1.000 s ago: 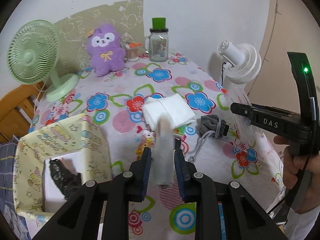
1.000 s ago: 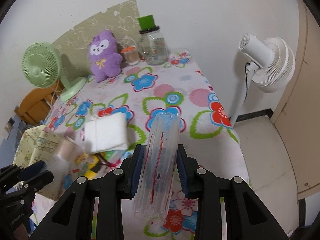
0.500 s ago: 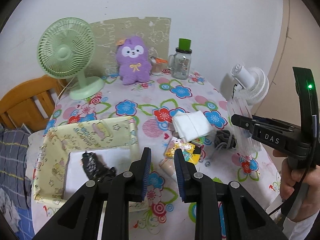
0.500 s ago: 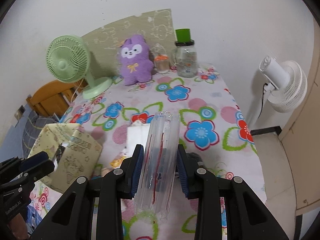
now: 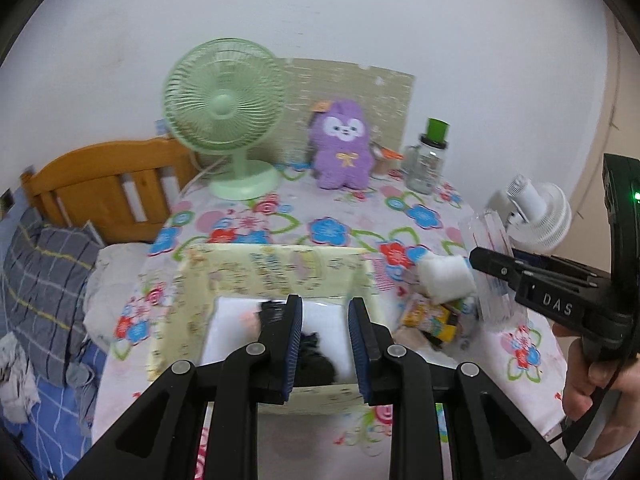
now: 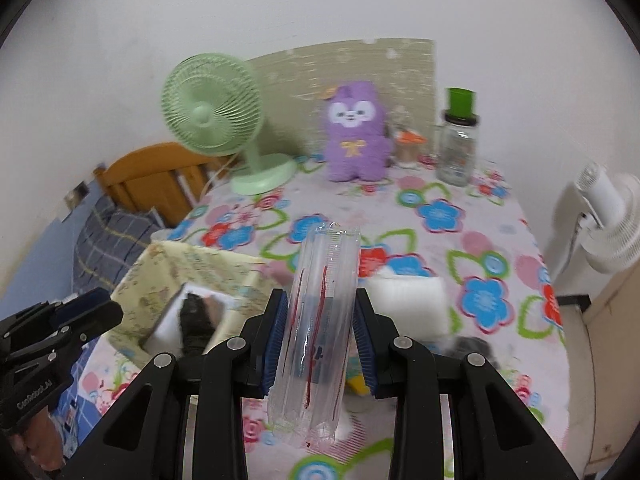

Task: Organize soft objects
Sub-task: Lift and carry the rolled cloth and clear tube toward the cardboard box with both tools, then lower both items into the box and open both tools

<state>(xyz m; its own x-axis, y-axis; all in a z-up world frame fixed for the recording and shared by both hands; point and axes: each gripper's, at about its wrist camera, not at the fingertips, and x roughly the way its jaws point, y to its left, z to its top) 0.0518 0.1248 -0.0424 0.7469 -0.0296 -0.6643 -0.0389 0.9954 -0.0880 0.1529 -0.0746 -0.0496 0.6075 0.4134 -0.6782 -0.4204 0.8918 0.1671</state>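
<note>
On the floral worktop [image 5: 344,216], fan [image 5: 224,108] and plush [image 5: 340,148] stand behind the box [image 5: 272,268]; left tongs [image 5: 325,312] hang narrowly parted, empty, right tongs [image 6: 320,316] clamp a clear pouch [image 6: 320,300].

From where I sit both feeds are evenly lit by soft, diffuse indoor light; I cannot place its source. The white wall [image 5: 360,12] reads bright but not blown out, with a greyish-lilac cast. Shadows are faint: a soft one behind the green fan [image 5: 224,96] and dark patches under the gripper arms at the bottom of each frame. Both views are smeared by motion blur, worst across the tablecloth [image 6: 460,216] and box [image 5: 276,268] mid-frame. The plush [image 6: 356,136] is soft too. Fisheye bending curves the edges, and black vignette fills all four corners. A green LED [image 5: 635,196] glares at the right edge.
</note>
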